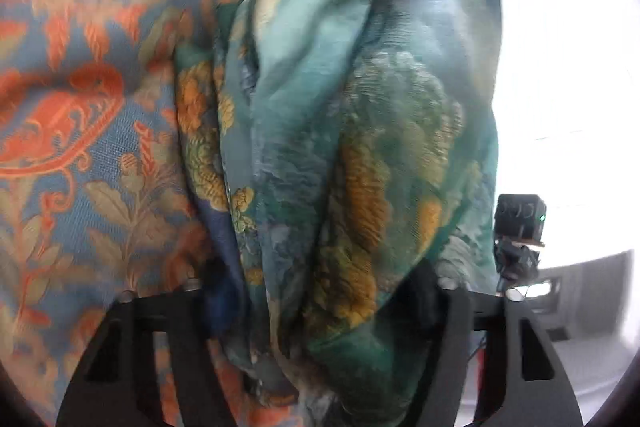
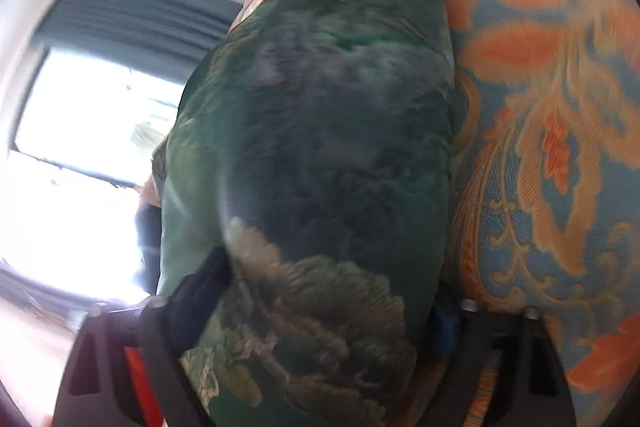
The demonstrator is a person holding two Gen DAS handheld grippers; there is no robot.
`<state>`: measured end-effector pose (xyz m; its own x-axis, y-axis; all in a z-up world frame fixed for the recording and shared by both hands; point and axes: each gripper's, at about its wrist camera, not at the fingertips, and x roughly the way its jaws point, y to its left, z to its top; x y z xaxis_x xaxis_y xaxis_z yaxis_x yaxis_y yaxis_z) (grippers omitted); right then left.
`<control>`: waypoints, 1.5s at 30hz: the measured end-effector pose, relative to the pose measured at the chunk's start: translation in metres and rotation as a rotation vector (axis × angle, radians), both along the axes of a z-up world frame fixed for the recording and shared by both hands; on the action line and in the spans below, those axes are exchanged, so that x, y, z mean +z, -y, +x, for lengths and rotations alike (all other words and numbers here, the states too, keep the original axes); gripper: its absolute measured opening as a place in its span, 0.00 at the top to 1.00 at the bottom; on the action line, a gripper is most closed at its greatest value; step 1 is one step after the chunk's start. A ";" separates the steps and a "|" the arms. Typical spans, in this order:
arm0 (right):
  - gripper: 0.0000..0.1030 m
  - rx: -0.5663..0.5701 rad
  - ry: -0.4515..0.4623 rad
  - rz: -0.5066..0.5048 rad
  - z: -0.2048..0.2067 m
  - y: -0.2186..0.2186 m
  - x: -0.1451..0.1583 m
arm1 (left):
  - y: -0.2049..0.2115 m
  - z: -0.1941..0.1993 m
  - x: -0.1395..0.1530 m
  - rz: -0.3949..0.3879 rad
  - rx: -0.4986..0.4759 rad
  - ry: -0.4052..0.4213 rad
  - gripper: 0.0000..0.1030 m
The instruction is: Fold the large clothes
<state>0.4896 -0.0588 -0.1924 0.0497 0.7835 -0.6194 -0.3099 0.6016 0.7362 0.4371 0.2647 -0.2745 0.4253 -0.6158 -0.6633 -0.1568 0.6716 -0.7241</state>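
Note:
A large teal garment with yellow and green flower print [image 1: 352,131] is bunched in thick folds between the fingers of my left gripper [image 1: 320,291], which is shut on it. The same garment [image 2: 320,147] fills the right wrist view, dark green, and my right gripper [image 2: 320,303] is shut on it too. The cloth hangs lifted above a patterned surface. Both views are blurred and the fingertips are mostly hidden by cloth.
A blue and orange paisley cover [image 1: 80,115] lies under the garment and also shows in the right wrist view [image 2: 560,147]. A bright window with a teal curtain [image 2: 128,15] is at the left. A black device [image 1: 520,219] stands at the right.

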 end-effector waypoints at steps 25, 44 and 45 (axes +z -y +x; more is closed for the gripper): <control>0.27 -0.073 0.399 0.058 0.029 0.022 0.115 | 0.026 0.106 0.051 0.055 -0.012 0.186 0.44; 0.06 -0.231 0.234 0.036 0.037 0.102 0.064 | 0.057 0.029 0.086 0.551 0.113 0.426 0.03; 0.06 -0.239 0.302 -0.007 0.026 0.105 0.078 | 0.071 0.019 0.098 0.640 0.136 0.457 0.02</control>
